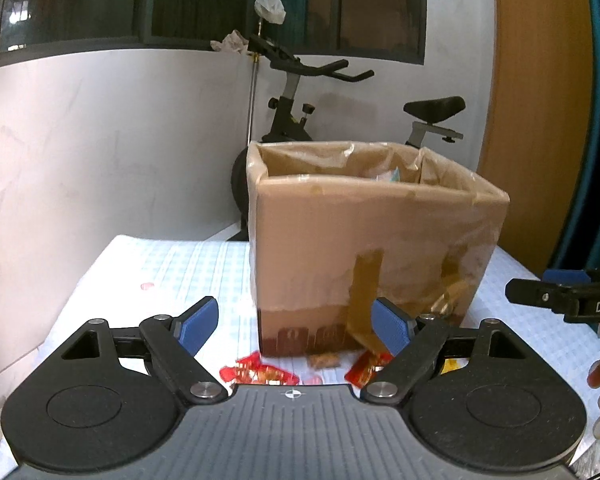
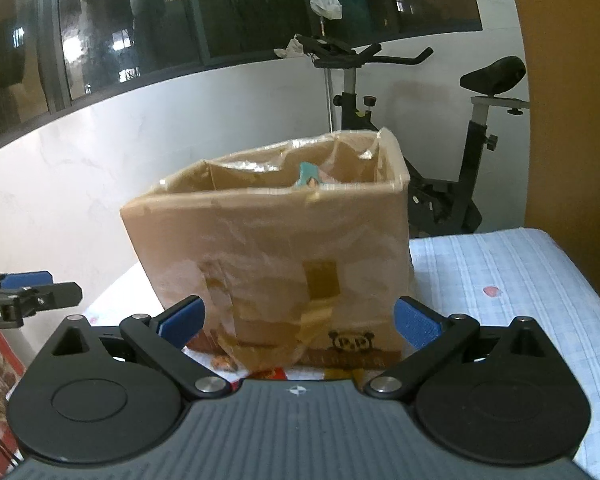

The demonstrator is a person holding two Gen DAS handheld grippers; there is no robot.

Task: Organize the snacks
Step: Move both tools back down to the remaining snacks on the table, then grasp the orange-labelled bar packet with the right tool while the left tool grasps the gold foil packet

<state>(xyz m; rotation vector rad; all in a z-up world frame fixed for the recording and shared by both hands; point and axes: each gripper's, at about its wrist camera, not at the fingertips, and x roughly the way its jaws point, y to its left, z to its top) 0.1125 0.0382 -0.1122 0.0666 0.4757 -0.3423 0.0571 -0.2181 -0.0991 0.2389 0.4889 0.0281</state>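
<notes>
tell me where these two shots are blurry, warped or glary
Left wrist view: cardboard box is soft with motion blur, the wall edge bows from fisheye. Right wrist view: the box is smeared too, window shows bright reflections, both grippers stay sharp.

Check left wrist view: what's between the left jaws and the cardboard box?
Left wrist view: red snack wrappers and a small brown snack lie on the tablecloth between the open left gripper and the cardboard box.

A box (image 1: 364, 240) stands on the table (image 1: 172, 272), with snack packets (image 1: 260, 370) lying on the cloth before it. Another packet (image 2: 310, 178) sits inside. An exercise bike (image 2: 452, 160) stands behind the table.
</notes>
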